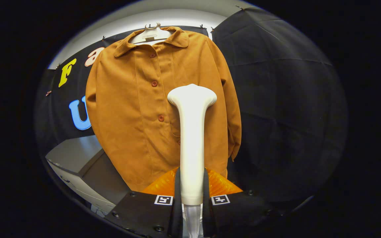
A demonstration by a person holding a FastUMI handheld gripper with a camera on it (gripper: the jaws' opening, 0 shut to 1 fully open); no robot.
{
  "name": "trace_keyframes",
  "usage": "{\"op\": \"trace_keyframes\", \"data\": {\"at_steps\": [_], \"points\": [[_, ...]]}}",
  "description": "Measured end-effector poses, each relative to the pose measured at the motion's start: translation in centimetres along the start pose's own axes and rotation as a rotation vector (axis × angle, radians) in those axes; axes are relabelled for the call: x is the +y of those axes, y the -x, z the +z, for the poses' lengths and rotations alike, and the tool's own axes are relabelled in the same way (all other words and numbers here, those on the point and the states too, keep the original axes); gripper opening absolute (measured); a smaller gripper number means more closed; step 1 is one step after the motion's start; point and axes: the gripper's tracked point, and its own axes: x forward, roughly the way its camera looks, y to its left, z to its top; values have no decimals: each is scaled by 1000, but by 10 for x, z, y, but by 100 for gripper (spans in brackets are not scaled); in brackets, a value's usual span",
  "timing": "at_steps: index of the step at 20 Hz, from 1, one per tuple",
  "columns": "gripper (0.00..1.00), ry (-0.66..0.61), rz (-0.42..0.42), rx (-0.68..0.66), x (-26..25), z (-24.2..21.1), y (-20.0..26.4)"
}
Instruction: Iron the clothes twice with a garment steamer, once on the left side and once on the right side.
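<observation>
Tongs clamp the white steamer upright, its head before the orange shirt beyond

**Steamer upright before the hanging jacket**

A white plastic garment steamer stands upright, its slim handle rising to a flared, rounded head. The head sits in front of the right half of a mustard-brown button-front jacket, which hangs on a white hanger, collar up, placket buttoned, sleeves hanging down.

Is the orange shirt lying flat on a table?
No, the orange shirt hangs upright on a hanger against the booth wall, beyond the steamer that the gripper holds.
</observation>
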Motion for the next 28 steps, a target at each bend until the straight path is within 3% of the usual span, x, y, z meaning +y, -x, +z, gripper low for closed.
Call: {"op": "trace_keyframes", "data": {"at_steps": [15, 21, 28], "points": [[27, 15, -67, 255, -13, -125, 48], [27, 58, -36, 206, 20, -113, 87], [27, 49, -12, 78, 61, -43, 113]]}}
